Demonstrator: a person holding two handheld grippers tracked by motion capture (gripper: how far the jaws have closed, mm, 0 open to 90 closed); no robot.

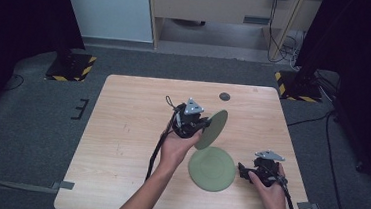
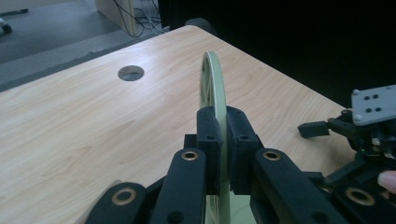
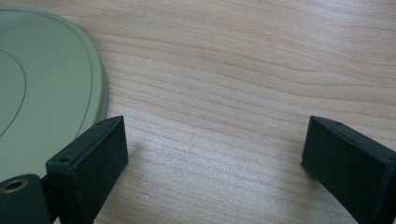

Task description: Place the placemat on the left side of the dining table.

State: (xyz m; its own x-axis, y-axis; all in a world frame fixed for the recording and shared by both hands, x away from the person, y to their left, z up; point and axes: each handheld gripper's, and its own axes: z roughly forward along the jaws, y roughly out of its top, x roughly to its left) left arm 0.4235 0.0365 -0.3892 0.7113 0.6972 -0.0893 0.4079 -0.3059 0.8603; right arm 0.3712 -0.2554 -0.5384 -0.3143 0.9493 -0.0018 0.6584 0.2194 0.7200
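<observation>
A pale green plate point(image 1: 214, 127) is held up off the table, tilted on its edge, and my left gripper point(image 1: 202, 128) is shut on its rim. In the left gripper view the plate point(image 2: 214, 79) stands edge-on between the two black pads, which press on both faces; my left gripper point(image 2: 223, 140) points across the table. A second green plate point(image 1: 212, 169) lies flat near the front edge. My right gripper point(image 1: 241, 170) sits just right of it, open. In the right gripper view bare wood lies between the jaws of my right gripper point(image 3: 215, 154), with the flat plate point(image 3: 46, 84) beside the left jaw.
The wooden table point(image 1: 131, 130) has a round cable hole point(image 1: 225, 96) near its far edge, seen too as a hole point(image 2: 130, 73) in the left gripper view. Cables trail from both grippers toward the front. Dark stands and floor cables surround the table.
</observation>
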